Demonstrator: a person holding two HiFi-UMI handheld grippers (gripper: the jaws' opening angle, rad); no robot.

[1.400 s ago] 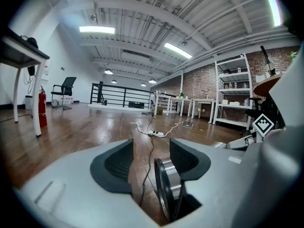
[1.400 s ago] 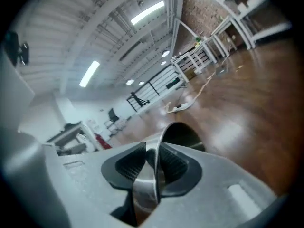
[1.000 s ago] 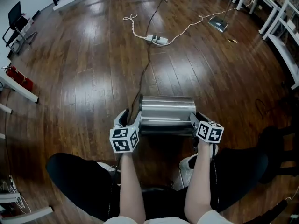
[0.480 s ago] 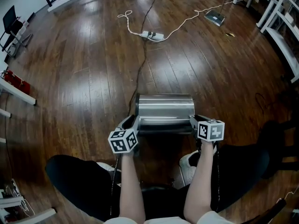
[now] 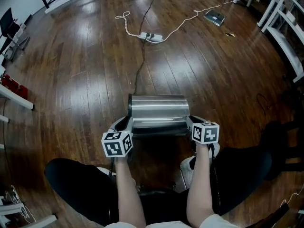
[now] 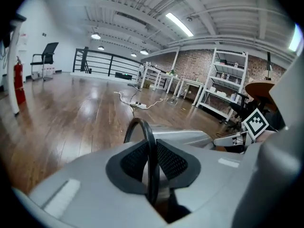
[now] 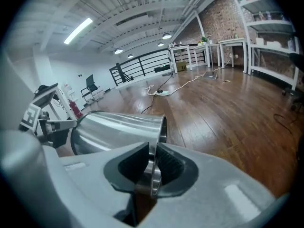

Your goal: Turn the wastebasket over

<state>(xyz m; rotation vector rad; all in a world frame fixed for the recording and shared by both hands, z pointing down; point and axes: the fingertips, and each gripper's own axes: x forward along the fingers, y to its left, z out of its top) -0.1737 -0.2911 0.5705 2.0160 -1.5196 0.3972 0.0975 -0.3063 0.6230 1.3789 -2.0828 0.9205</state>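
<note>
- wastebasket (image 5: 159,110): a shiny steel cylinder on its side, just beyond the person's knees, with a black ring (image 6: 145,127) at its left end.
- left gripper (image 6: 151,163): fingers clamped tight on that black ring.
- right gripper (image 7: 151,170): fingers closing, with the steel rim at the right end between them.
- black cable (image 5: 140,65) leads away from its far side over the glossy plank floor (image 5: 80,80).
- white power strip (image 5: 151,36) lies farther off.

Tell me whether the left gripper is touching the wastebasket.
Touching. In its own view, the left gripper has both jaws pressed on the black rim of the wastebasket, with no gap.
</note>
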